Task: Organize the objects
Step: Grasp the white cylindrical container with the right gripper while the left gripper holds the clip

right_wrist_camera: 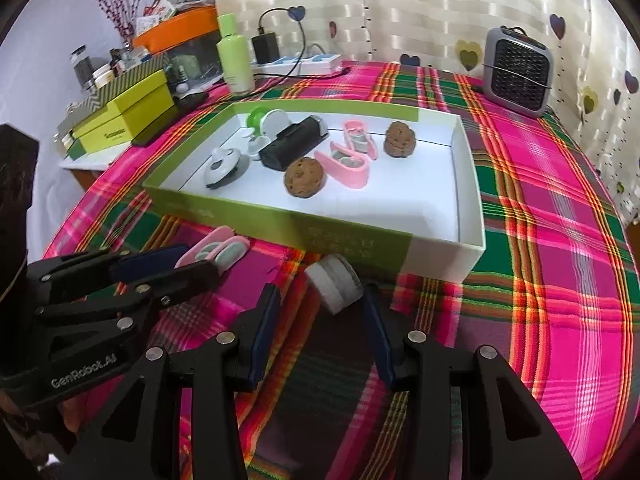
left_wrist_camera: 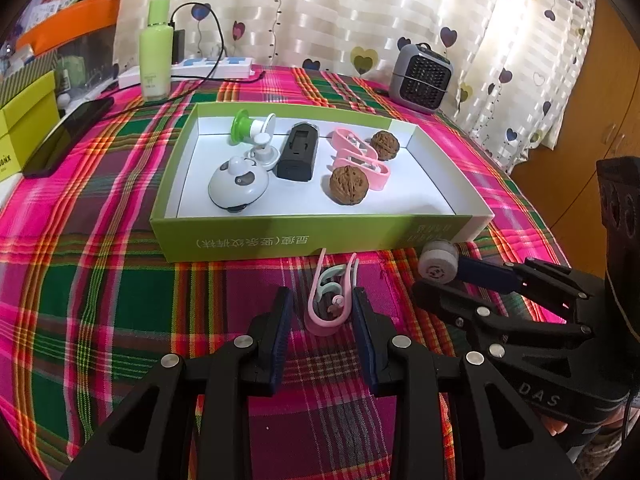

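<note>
**Both grippers low on the plaid cloth, each astride a small item in front of the box**

Left gripper (left_wrist_camera: 323, 322) down at the tablecloth (left_wrist_camera: 100, 280), jaws apart, straddling a pink clip (left_wrist_camera: 329, 302) lying on the cloth; right finger seemingly touching the clip's side, left finger clear of it. Right gripper (right_wrist_camera: 322, 312) just beside, jaws likewise apart, flanking a white roller-like cylinder (right_wrist_camera: 335, 283) lying on its side against the right finger; not clamped on it. Both items close to the near wall of the green-and-white box (left_wrist_camera: 304, 236), outside it.

Inside the box: panda-shaped gadget (left_wrist_camera: 239, 185), green-and-white suction piece (left_wrist_camera: 250, 126), small white knob (left_wrist_camera: 264, 152), black device (left_wrist_camera: 298, 154), two pink clips (left_wrist_camera: 358, 154) side by side, one walnut (left_wrist_camera: 349, 185) near the front, another walnut (left_wrist_camera: 385, 145) toward the back.

Behind the box: green bottle (left_wrist_camera: 157, 50), power strip (left_wrist_camera: 192, 70) with plugged-in charger, grey mini heater (left_wrist_camera: 422, 78), phone (left_wrist_camera: 68, 136) at the left edge
</note>
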A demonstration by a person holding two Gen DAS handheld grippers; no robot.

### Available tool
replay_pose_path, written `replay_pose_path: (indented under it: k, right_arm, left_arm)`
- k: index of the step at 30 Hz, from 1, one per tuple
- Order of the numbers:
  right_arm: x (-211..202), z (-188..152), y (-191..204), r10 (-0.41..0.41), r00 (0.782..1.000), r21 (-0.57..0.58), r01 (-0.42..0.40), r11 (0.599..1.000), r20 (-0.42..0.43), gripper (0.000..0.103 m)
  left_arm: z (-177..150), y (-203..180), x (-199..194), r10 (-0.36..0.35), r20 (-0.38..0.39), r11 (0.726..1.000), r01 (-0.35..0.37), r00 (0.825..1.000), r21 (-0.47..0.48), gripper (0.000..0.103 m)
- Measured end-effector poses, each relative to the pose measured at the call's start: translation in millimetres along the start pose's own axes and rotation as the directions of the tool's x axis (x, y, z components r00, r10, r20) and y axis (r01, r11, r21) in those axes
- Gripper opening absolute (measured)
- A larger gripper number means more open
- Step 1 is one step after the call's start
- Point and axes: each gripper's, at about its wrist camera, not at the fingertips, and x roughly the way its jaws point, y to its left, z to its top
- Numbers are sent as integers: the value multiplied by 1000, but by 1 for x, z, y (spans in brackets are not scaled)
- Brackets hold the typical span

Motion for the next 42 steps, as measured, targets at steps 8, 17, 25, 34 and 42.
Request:
replay_pose_path:
  k: [8, 17, 25, 34, 42]
  right_arm:
    - [2, 2, -6, -17, 1000, 20, 17, 1000, 9, 43]
    - [6, 6, -3, -25, 1000, 2, 25, 1000, 10, 43]
    - [8, 8, -2, -37, 999, -10, 37, 999, 10, 43]
    - [8, 7, -1, -41, 999, -19, 42, 999, 10, 32]
    - [7, 7, 0, -46, 999, -13, 46, 999, 10, 23]
  left_arm:
    - [0, 1, 0, 1, 0, 1000, -1, 1000, 1, 29]
    - [2, -1, 2, 1, -1, 1000, -1, 1000, 5, 31]
    - [5, -3, 4, 12, -2, 1000, -12, 1000, 16, 31]
    - [6, -3, 5, 17, -3, 1000, -17, 1000, 22, 31]
    - [6, -3, 5, 17, -2, 1000, -17, 1000, 21, 31]
